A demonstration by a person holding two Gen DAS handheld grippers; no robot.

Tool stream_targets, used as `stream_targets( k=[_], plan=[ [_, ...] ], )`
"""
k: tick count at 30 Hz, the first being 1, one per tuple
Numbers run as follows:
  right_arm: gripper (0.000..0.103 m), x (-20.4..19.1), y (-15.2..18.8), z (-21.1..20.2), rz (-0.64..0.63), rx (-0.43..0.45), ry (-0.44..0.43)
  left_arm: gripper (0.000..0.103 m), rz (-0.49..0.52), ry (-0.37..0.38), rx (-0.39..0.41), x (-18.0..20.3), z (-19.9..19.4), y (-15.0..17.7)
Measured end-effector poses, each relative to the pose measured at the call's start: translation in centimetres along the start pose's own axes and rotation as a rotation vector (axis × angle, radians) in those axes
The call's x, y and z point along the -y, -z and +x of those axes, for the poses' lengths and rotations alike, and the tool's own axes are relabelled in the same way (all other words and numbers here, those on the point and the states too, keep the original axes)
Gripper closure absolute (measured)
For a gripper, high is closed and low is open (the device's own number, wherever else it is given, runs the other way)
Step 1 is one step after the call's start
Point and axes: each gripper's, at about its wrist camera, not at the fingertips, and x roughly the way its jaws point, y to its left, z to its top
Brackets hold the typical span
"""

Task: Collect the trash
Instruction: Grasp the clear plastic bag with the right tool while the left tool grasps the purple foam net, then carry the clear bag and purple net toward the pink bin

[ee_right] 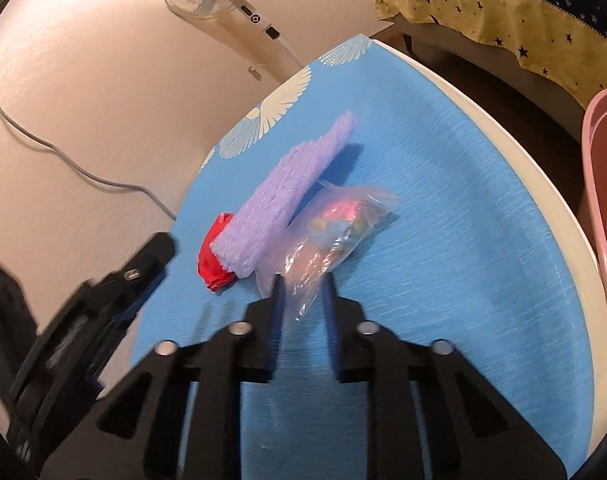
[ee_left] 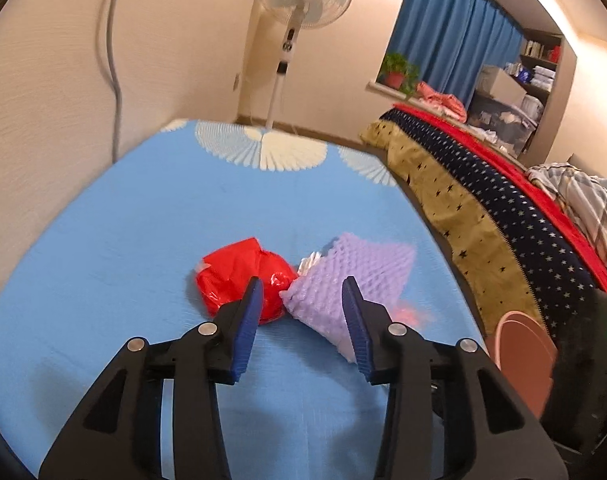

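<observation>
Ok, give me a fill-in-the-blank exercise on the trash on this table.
1. The crumpled bag beside the purple foam net is ____.
2. The right hand-held gripper is closing around a clear ____ bag.
3. The left hand-held gripper has its jaws ____.
4. The tablecloth is mostly ____.

Missing words: red; plastic; open; blue

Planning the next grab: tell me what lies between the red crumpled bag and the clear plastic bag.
The purple foam net lies between them, touching the red crumpled bag on one side and the clear plastic bag on the other. The right wrist view shows it.
</observation>
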Motion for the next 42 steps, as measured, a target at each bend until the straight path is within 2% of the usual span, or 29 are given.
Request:
stream_targets(
  k=[7,10,11,12,15,22,27,33,42],
  plan=[
    [0.101,-0.2,-0.2,-0.6,-0.034,0.021,0.022,0.062,-0.015,0.01,-0.078,-0.2,2.8,0.5],
    [0.101,-0.2,-0.2,-0.8,-0.046,0.02,0.027,0.065,-0.033,0.045,-0.099,-0.2,3.4,0.9],
    [0.101,-0.3,-0.1,-0.8,-0.051,0.021,0.03,0.082,-0.022,0.044,-0.103,0.0,3.4,1.0],
    [0.101,-0.4,-0.2,-1.0,-0.057,0.023,0.034,0.092,-0.007,0.038,-0.106,0.2,3.4,1.1],
    [0.102,-0.5,-0.3,-1.5,-0.068,0.032,0.044,0.102,0.009,0.035,-0.09,0.6,2.4,1.1],
    [0.102,-1.3,-0.5,-4.2,-0.114,0.074,0.072,0.102,-0.015,0.002,-0.002,-0.3,-2.0,0.7],
    [0.102,-1.3,0.0,-6.7,-0.157,0.096,0.105,0.102,-0.039,-0.001,0.029,-0.6,-4.6,0.8],
    [0.102,-1.1,0.2,-9.8,-0.184,0.11,0.158,0.102,-0.052,-0.013,0.004,-0.4,-6.7,2.0],
    [0.102,-2.3,0.7,-14.4,-0.273,0.162,0.197,0.103,0.019,0.006,0.082,1.7,-11.8,1.8]
  ],
)
